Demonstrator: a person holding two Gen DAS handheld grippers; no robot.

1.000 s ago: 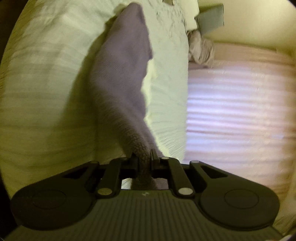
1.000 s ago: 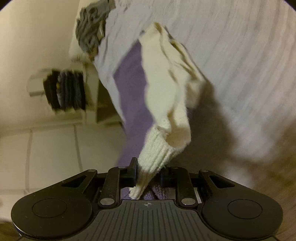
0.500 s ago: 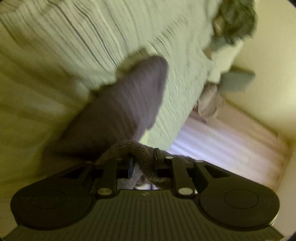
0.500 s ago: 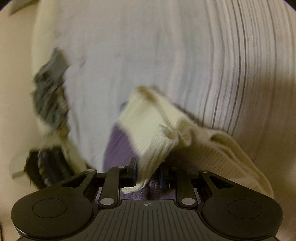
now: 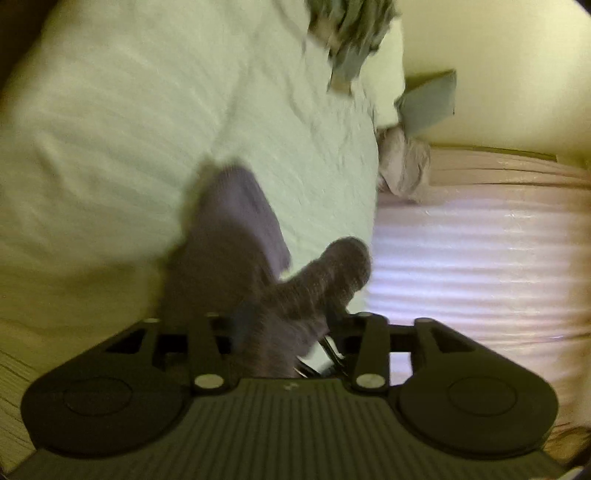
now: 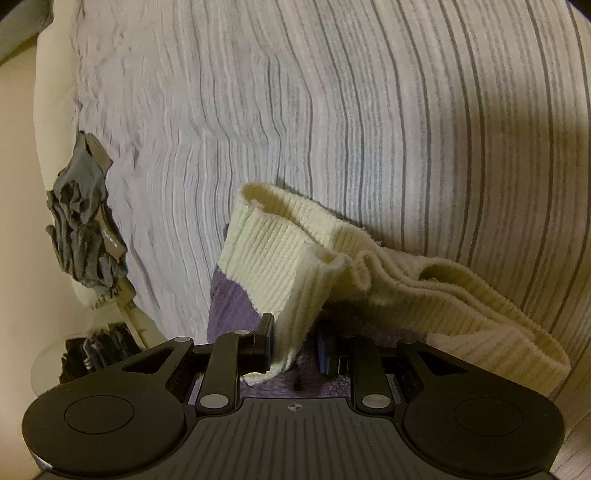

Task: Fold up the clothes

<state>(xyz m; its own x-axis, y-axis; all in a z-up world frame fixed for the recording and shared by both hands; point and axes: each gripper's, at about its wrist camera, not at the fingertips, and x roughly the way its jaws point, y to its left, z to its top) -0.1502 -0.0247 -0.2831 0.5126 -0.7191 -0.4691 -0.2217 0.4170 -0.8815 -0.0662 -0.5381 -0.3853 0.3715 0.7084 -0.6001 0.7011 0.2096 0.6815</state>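
Note:
A purple-grey knit sock lies on the pale bed cover, and its end runs between the jaws of my left gripper, which is shut on it; one part of the sock curls up to the right. In the right wrist view a cream ribbed sock with a purple part lies folded over on the striped sheet. My right gripper has its jaws a little apart around the cream cuff, which hangs between them.
A crumpled grey garment lies at the bed's left edge and shows at the top of the left wrist view. A grey pillow and a bunched pinkish cloth sit by the wall. A dark rack stands on the floor.
Both socks have come down from hanging onto the bed. My right gripper's jaws have widened around the cream cuff. The left view swung back toward the bed edge.

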